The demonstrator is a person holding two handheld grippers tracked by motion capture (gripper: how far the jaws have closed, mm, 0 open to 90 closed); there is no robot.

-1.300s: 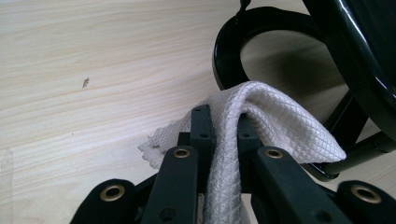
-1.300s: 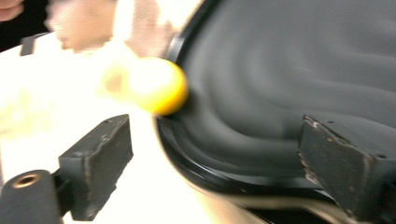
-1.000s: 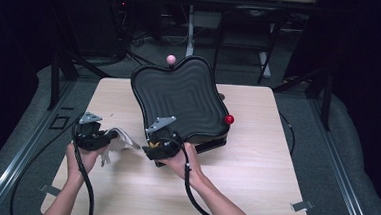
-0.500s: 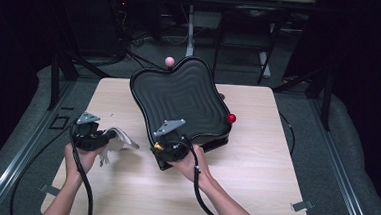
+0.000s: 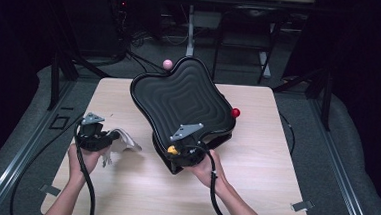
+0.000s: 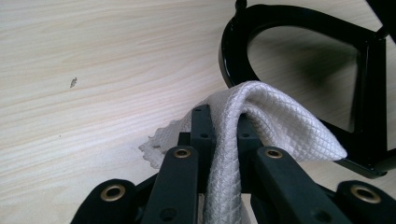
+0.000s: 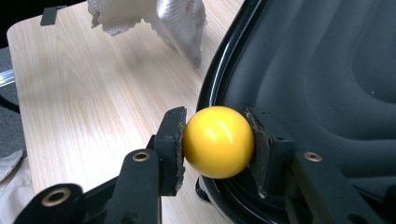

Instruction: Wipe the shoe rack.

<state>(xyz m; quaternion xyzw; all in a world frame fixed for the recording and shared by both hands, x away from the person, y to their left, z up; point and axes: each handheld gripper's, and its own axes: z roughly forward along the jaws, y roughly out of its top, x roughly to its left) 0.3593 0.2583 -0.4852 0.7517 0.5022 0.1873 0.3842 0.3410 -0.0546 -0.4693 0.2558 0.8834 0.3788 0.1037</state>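
Right tool [image 7: 215, 142] shifted along tray [image 7: 327, 70], clamped on yellow ball [image 7: 218, 141] between pads

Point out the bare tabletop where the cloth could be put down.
Free: the right side beyond the tray and red ball; the near strip before both hands; the far left corner. Crowded: between cloth and tray, by the right gripper.

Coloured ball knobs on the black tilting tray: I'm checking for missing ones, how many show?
3: pink ball knob at far corner, red at right, yellow nearest; others may be hidden.
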